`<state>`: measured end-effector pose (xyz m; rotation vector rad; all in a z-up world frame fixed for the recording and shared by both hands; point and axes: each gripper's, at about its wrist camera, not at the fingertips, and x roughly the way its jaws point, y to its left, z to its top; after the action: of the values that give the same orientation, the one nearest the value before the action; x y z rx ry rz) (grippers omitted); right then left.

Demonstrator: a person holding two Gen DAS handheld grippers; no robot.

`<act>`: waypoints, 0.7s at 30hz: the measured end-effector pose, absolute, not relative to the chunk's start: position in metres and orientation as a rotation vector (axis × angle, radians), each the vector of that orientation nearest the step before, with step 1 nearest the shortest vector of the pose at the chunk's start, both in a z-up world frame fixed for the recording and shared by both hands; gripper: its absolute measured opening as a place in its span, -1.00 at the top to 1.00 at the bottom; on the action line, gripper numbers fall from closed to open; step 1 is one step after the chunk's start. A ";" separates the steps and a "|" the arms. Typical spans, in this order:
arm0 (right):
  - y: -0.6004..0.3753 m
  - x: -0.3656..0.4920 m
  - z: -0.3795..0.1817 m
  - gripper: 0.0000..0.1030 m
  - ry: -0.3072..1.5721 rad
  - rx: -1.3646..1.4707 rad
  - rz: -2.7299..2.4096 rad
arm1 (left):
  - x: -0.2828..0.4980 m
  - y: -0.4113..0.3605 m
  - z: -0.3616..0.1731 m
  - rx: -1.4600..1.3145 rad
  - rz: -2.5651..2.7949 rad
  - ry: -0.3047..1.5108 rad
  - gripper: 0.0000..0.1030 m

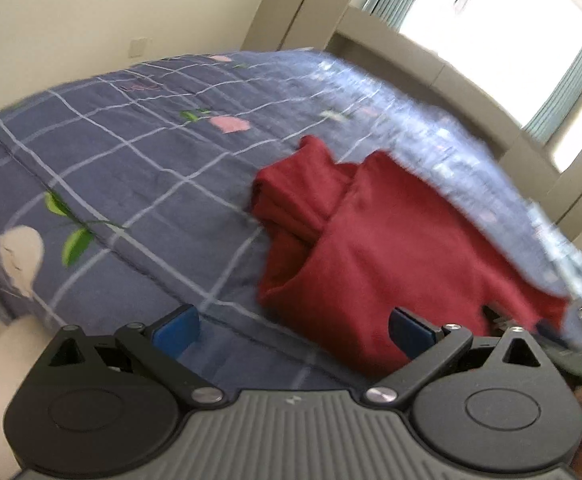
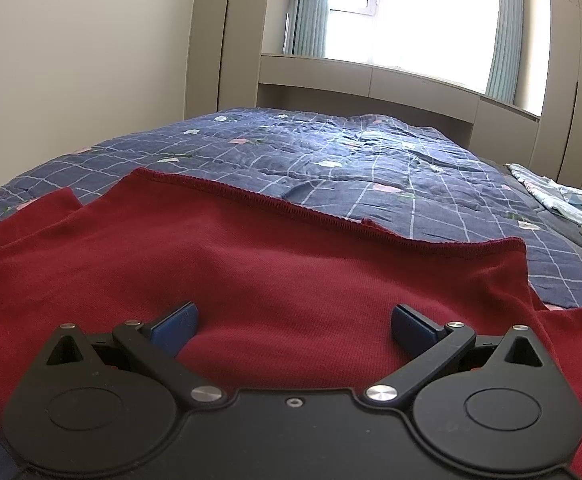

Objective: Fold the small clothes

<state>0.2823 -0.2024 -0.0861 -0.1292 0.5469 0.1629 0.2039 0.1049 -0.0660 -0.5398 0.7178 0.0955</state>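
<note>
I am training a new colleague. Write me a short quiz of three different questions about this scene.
1. True or false: the right claw is shut on the red garment.
2. What lies under the garment? A) a wooden table B) a blue checked quilt C) a carpet
3. Fill in: both jaws of the left claw stand ____.

Key: 1 false; 2 B; 3 open.

A blue checked quilt [image 2: 371, 168] with pink flowers and green leaves is spread across the bed. A pale blue crumpled cloth [image 2: 559, 196] is seen at its right edge. Beyond the far edge, a bright window [image 2: 431, 8] is flanked by teal curtains [image 2: 311, 8] and beige cabinets [image 2: 219, 40].
</note>
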 end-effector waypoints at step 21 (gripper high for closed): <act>-0.210 0.286 -0.086 -0.99 0.561 -0.067 0.188 | 0.204 0.096 -0.079 -0.661 0.053 0.652 -0.99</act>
<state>0.2857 -0.2098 -0.0864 -0.0672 0.5613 0.1877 0.2042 0.0965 -0.0793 -0.6612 0.6520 0.0531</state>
